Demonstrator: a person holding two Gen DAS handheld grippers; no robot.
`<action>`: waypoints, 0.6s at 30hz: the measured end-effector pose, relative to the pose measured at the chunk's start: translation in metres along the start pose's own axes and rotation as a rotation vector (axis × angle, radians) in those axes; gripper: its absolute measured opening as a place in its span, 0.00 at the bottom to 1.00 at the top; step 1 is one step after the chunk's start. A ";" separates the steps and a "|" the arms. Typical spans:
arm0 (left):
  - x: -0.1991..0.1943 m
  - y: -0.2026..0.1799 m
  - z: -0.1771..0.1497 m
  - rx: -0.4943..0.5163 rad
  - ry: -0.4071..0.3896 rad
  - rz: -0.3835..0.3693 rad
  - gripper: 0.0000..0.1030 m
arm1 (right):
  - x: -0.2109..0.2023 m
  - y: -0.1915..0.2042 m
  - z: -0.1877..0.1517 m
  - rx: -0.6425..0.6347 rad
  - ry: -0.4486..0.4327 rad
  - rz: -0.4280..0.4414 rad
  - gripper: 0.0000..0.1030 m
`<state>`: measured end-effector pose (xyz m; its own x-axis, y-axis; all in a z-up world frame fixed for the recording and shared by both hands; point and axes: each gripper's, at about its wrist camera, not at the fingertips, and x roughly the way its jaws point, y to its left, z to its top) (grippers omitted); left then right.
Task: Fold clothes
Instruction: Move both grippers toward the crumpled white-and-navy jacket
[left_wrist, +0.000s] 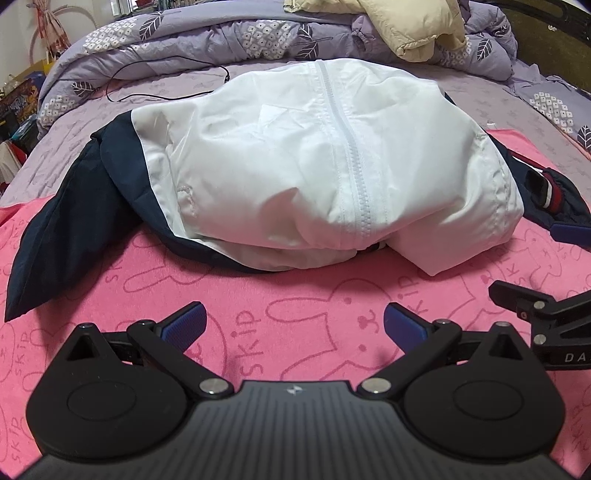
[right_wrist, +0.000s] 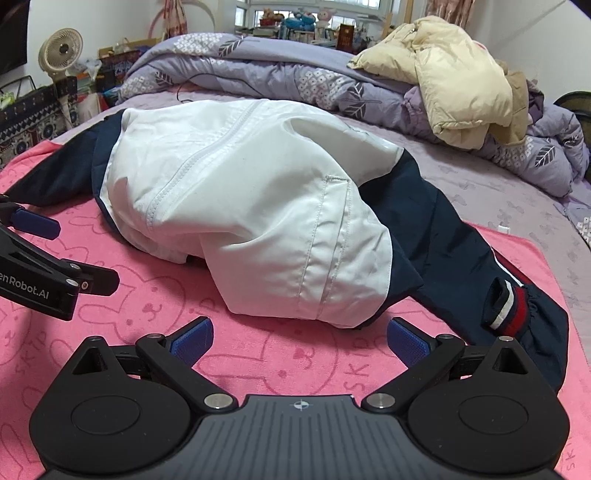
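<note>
Both grippers hang low over the pink towel (left_wrist: 303, 295), fingers spread wide, nothing between them. The left gripper (left_wrist: 294, 325) faces the jacket (left_wrist: 314, 166), which lies bunched in the middle of the towel on the bed (left_wrist: 74, 147), white body up, zipper running away from the camera. The right gripper (right_wrist: 300, 338) sits just near the jacket's white hem. One navy sleeve (right_wrist: 480, 266) trails right, its striped cuff (right_wrist: 508, 306) beside the right finger. A cream coat (right_wrist: 454, 77) is piled far right on the quilt (right_wrist: 258, 74).

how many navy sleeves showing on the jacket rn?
2. The left sleeve lies flat on the pink towel, spread out to the left of the jacket. The right sleeve runs out to the right, striped cuff near the right gripper.
</note>
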<state>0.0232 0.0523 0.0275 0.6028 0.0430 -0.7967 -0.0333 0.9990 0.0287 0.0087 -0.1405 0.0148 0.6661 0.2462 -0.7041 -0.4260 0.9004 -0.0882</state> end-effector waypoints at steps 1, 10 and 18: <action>0.000 0.001 0.000 0.000 0.000 0.001 1.00 | -0.001 0.000 0.000 -0.003 -0.004 0.002 0.99; 0.002 0.004 -0.001 -0.009 0.005 0.008 1.00 | -0.003 -0.002 0.000 -0.008 -0.024 0.007 1.00; 0.006 0.003 -0.001 -0.011 0.018 0.008 1.00 | 0.000 -0.003 -0.003 -0.012 -0.018 0.004 1.00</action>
<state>0.0259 0.0560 0.0217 0.5877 0.0509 -0.8075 -0.0471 0.9985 0.0287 0.0080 -0.1440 0.0132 0.6751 0.2563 -0.6918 -0.4358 0.8951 -0.0937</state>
